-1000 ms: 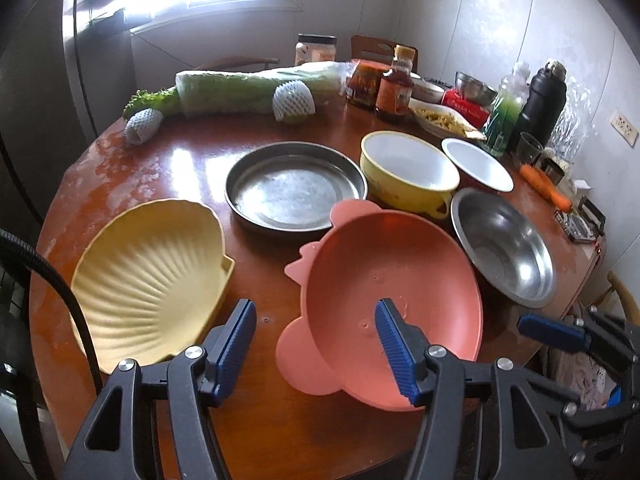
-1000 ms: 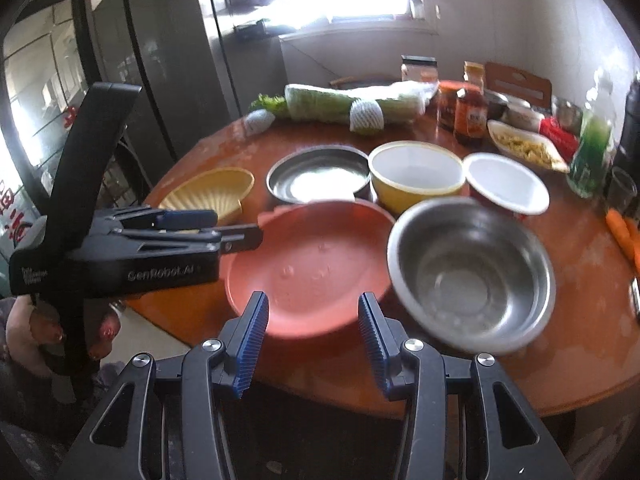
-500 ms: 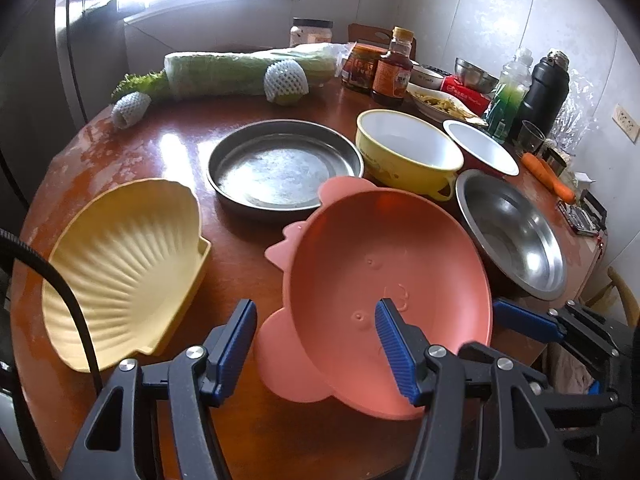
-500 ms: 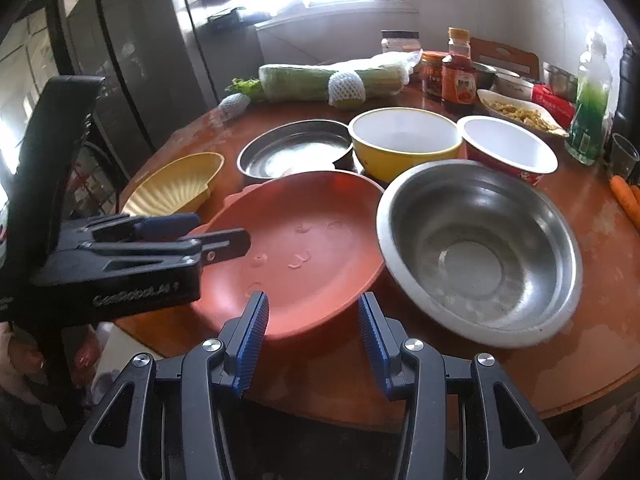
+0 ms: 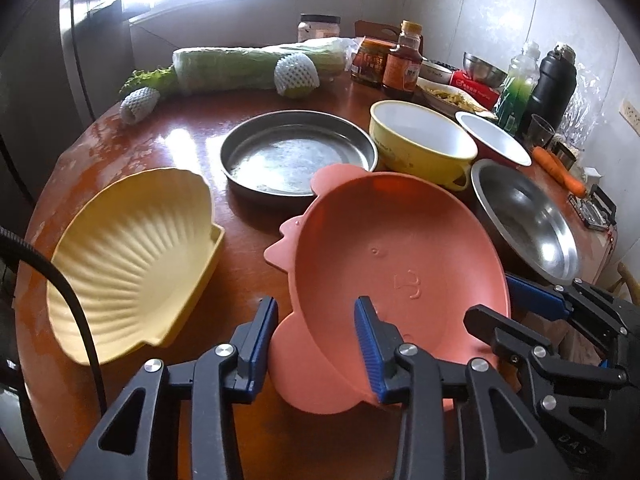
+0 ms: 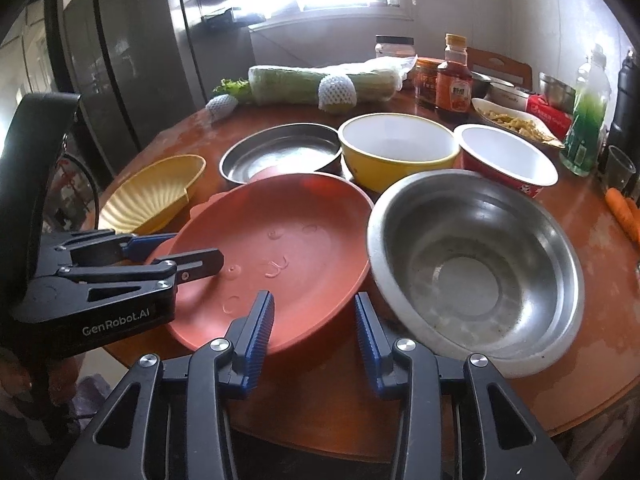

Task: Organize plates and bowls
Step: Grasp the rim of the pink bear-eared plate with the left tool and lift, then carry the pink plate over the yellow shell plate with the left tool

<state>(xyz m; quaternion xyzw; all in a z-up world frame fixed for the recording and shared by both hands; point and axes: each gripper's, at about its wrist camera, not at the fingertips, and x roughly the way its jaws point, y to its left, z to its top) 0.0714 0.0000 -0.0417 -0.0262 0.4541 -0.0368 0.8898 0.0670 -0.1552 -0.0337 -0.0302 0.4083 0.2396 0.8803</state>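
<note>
A pink chicken-shaped plate (image 5: pixel 392 260) (image 6: pixel 280 240) lies at the near edge of the round wooden table (image 5: pixel 168 132). My left gripper (image 5: pixel 316 338) (image 6: pixel 172 252) is closing on its rim: one pad lies inside the plate and the other against the tail flap, both touching. My right gripper (image 6: pixel 316 328) (image 5: pixel 504 304) straddles the opposite near rim. Its jaws are closing, and a thin gap shows at the outer pad. Around the plate stand a yellow shell dish (image 5: pixel 136 256), a steel round tray (image 5: pixel 296 156), a yellow bowl (image 5: pixel 420 136), a steel bowl (image 6: pixel 472 264) and a red-and-white bowl (image 6: pixel 504 156).
Wrapped cabbage (image 5: pixel 256 68), netted fruit and sauce bottles (image 5: pixel 404 68) line the far side of the table. A green bottle (image 6: pixel 586 120), a glass and carrots (image 5: pixel 560 168) crowd the right edge. A dark fridge (image 6: pixel 132 60) stands behind on the left.
The left jaws have narrowed sharply onto the pink plate's rim. The right gripper has sunk closer to the plate and its jaws have narrowed a little.
</note>
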